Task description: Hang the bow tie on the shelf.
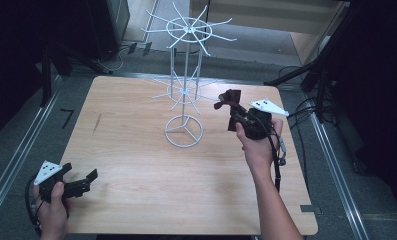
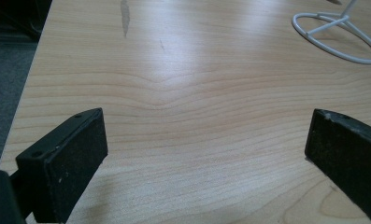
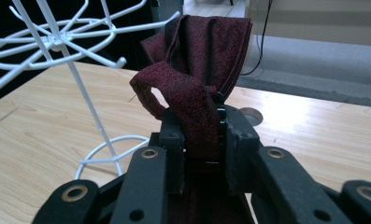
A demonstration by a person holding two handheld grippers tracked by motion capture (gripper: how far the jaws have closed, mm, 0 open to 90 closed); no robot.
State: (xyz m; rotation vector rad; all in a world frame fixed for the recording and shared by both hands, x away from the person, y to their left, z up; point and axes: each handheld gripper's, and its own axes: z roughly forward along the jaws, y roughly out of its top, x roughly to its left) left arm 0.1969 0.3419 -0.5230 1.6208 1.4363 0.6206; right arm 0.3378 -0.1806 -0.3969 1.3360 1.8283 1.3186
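No text, label, brand, number or sign can be read anywhere; the table [image 1: 136,165] around the white wire rack [image 1: 184,75] bears only wood grain.

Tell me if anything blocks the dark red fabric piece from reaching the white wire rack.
Nothing visible does. The right gripper holds the dark red fabric piece beside the white wire rack, with only open air between them above the table.

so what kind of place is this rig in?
Likely a lab or studio recording bay, not a home: a lone wooden table ringed by dark curtains, metal floor rails alongside, loose cables on grey carpet, and a white wire display rack as prop.
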